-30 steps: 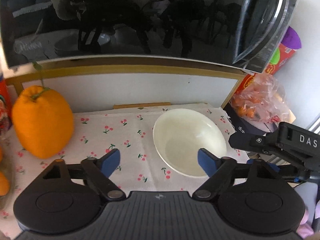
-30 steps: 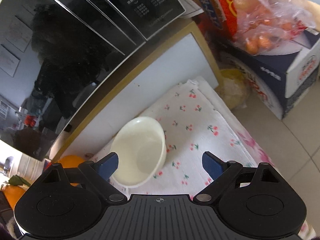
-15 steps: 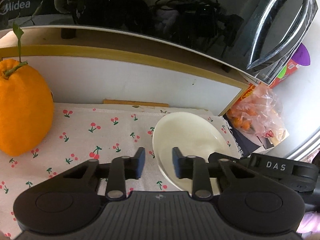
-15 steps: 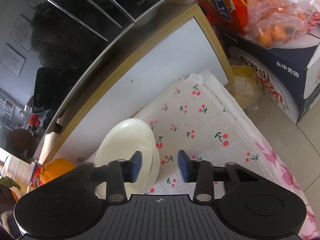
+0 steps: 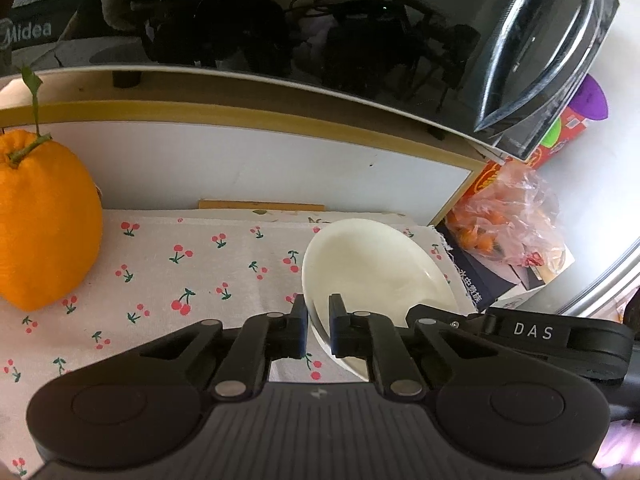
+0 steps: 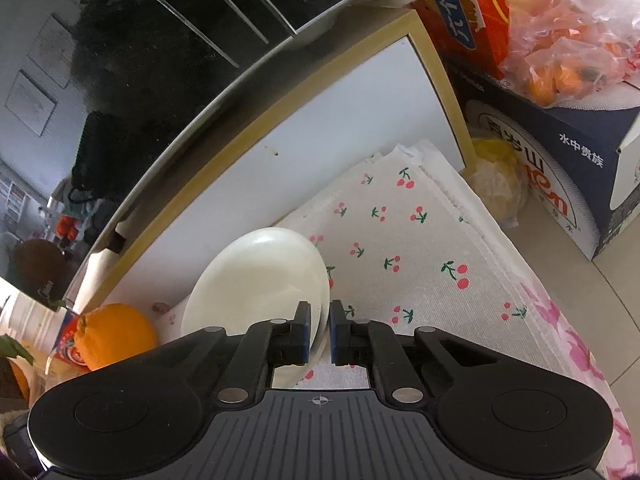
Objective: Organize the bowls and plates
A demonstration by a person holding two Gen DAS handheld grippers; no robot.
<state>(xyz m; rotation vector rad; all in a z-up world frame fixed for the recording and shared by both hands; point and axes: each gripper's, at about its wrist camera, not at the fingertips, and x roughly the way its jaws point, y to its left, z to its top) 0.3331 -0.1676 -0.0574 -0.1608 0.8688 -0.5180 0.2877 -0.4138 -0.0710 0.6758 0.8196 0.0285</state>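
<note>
1. The cherry-print cloth (image 5: pixel 192 264) covers the table; the white bowl (image 5: pixel 372 268) sits on it near the orange (image 5: pixel 44 224).
2. The left hand-held gripper (image 5: pixel 318 328) and right hand-held gripper (image 6: pixel 319 330) each pinch opposite rims; lift both together, level.

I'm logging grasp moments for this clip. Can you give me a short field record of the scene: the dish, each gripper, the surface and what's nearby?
dish: one white bowl, tilted, on the cherry-print cloth
left gripper: shut on the bowl's near-left rim
right gripper: shut on the bowl's right rim
nearby left: large orange fruit with stem, on the cloth
nearby right: plastic bag of small oranges on a dark box
behind: white panel under a black glossy appliance
</note>
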